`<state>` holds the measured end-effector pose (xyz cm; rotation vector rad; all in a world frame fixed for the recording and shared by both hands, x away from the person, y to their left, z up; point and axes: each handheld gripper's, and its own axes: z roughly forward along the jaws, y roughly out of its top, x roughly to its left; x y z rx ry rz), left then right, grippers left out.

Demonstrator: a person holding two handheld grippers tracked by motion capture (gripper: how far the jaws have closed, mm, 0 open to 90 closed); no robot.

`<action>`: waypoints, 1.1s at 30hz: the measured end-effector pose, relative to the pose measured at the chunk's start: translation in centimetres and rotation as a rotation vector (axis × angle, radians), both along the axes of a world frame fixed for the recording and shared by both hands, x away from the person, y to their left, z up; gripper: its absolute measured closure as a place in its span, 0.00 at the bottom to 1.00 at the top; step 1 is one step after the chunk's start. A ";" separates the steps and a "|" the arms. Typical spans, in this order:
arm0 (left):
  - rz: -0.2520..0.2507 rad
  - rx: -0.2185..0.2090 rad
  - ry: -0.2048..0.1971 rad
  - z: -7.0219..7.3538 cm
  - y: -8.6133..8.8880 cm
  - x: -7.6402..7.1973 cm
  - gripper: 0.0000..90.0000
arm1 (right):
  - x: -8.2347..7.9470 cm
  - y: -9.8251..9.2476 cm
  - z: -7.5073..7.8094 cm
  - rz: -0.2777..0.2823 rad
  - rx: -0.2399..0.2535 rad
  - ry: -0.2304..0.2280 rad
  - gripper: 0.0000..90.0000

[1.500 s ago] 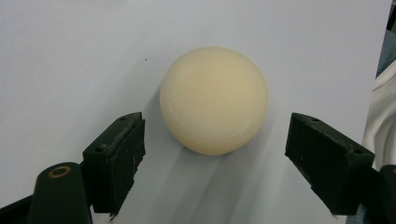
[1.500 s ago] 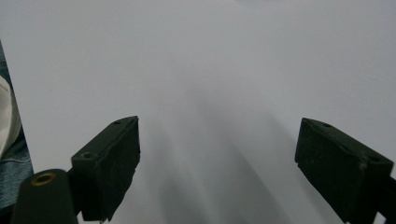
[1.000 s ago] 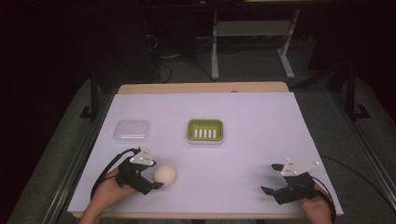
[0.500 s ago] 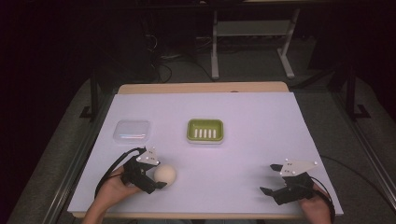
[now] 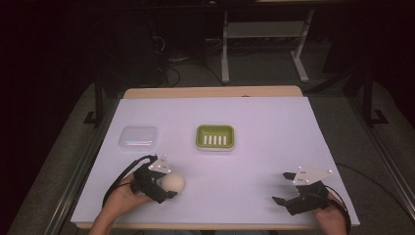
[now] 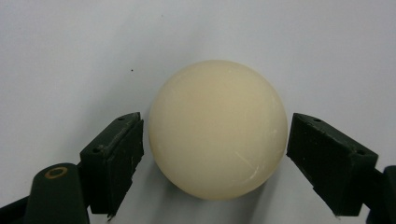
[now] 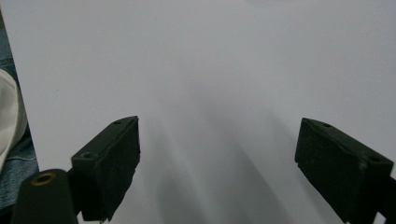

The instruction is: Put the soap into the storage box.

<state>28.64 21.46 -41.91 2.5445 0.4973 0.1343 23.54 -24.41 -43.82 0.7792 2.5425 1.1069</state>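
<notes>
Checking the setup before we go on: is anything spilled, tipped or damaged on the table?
Nothing stands out. The green dish and clear lid sit flat; the ball looks intact between the left gripper's open jaws.

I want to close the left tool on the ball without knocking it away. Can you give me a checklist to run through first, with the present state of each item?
1. Ball sits between the jaws of the left tool: ok.
2. Jaws apart wider than the ball: ok, a thin gap shows on each side.
3. Ball centred in the gap: ok, roughly even gaps.
4. Ball resting on the table, not lifted: ok, going by its shadow underneath.
5. Right tool out of the way: ok, open over bare table at the far side.
6. Green tray and clear box away from the ball: ok.
</notes>
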 end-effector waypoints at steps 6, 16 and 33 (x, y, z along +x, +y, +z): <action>-0.004 0.008 -0.003 0.0 -0.2 0.2 0.20 | 0.0 0.1 0.0 0.002 0.000 -0.002 0.15; -0.013 0.036 0.001 -0.4 -0.6 0.3 0.20 | 0.0 0.1 0.0 0.004 -0.002 0.002 0.15; -0.015 0.052 0.002 -0.8 -1.0 0.4 0.23 | -0.1 0.1 -0.1 -0.001 -0.004 0.008 0.15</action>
